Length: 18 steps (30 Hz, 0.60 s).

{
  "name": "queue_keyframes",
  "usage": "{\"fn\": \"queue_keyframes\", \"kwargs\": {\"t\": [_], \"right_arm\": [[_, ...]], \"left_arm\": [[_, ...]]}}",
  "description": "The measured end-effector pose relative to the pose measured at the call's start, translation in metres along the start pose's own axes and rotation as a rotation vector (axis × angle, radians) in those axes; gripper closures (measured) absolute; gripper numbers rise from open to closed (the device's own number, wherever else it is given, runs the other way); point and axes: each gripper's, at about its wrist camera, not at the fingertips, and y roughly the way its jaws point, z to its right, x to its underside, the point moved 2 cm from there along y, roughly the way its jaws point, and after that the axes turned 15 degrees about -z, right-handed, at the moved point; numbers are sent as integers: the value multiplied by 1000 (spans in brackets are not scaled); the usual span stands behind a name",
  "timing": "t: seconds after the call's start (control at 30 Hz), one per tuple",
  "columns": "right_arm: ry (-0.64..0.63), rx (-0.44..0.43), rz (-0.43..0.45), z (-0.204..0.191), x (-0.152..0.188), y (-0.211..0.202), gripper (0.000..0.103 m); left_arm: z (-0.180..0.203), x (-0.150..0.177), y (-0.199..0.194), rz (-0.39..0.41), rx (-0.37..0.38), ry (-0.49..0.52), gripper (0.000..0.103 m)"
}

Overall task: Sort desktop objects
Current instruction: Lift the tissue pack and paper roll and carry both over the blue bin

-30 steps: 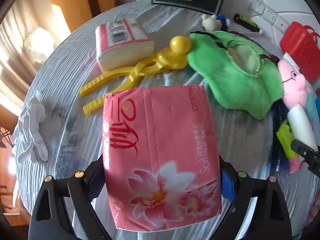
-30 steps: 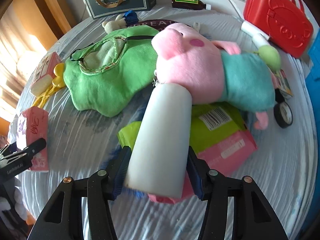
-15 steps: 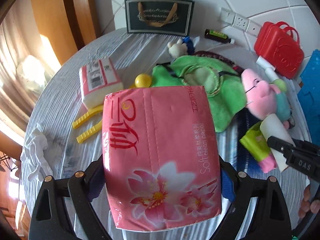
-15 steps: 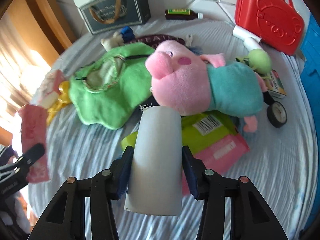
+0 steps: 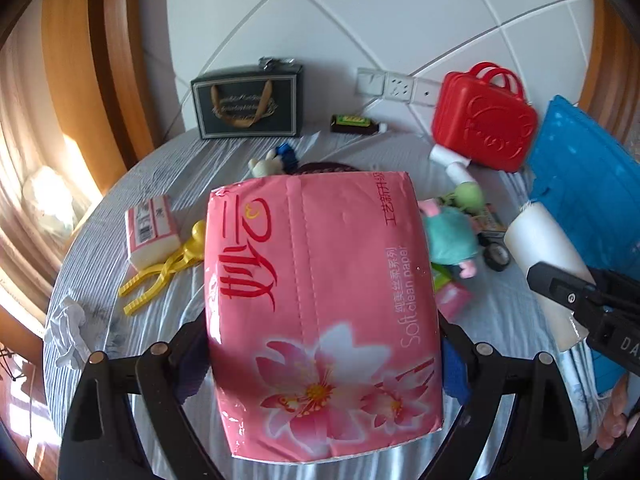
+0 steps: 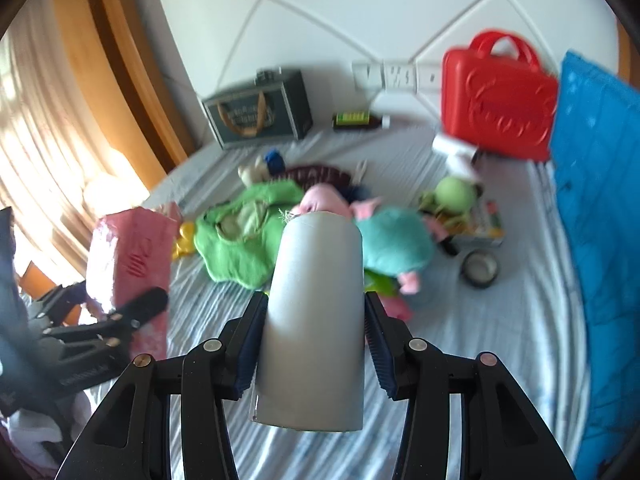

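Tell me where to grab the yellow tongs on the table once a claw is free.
Take the yellow tongs across the two long handles, near their middle, coming from above. They lie flat on the cloth with the ball end tucked against the small tissue pack, so the handle side is the open one.

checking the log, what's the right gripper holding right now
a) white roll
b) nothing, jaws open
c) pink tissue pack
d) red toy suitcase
a: in the right wrist view the right gripper is shut on the white roll, pads on both its sides; the pink tissue pack sits in the left gripper.
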Motion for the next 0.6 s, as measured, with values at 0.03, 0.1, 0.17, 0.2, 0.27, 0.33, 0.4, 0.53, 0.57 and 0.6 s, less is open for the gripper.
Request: {"fn": "queue_keyframes", "kwargs": {"t": [0.03,0.1,0.17,0.2,0.27,0.33,0.4,0.53,0.57,0.6], "right_arm": [[-10,7,24,4,2,-12,56],[-20,20,60,11,6,-31,56],[-19,34,93,18,12,-51,56],[-16,39,105,21,15,-59,56],[-5,55,135,27,22,-78,56],[16,76,170,32,29,-94,56],[51,101,203,35,37,-110,56],[99,153,245,39,50,-138,56],[114,171,261,39,55,-147,56],[135,193,287,39,65,-161,56]], "left_arm": [[9,1,-6,11,-2,6,11],[28,5,-18,31,6,24,11],[44,8,-28,49,19,43,11],[52,8,-34,57,26,59,11],[67,8,-44,75,31,93,11],[81,8,-55,100,43,140,11],[93,9,-67,129,60,181,11],[109,17,-86,161,107,248,11],[114,18,-89,171,114,262,11],[118,20,-94,180,129,273,11]]}}
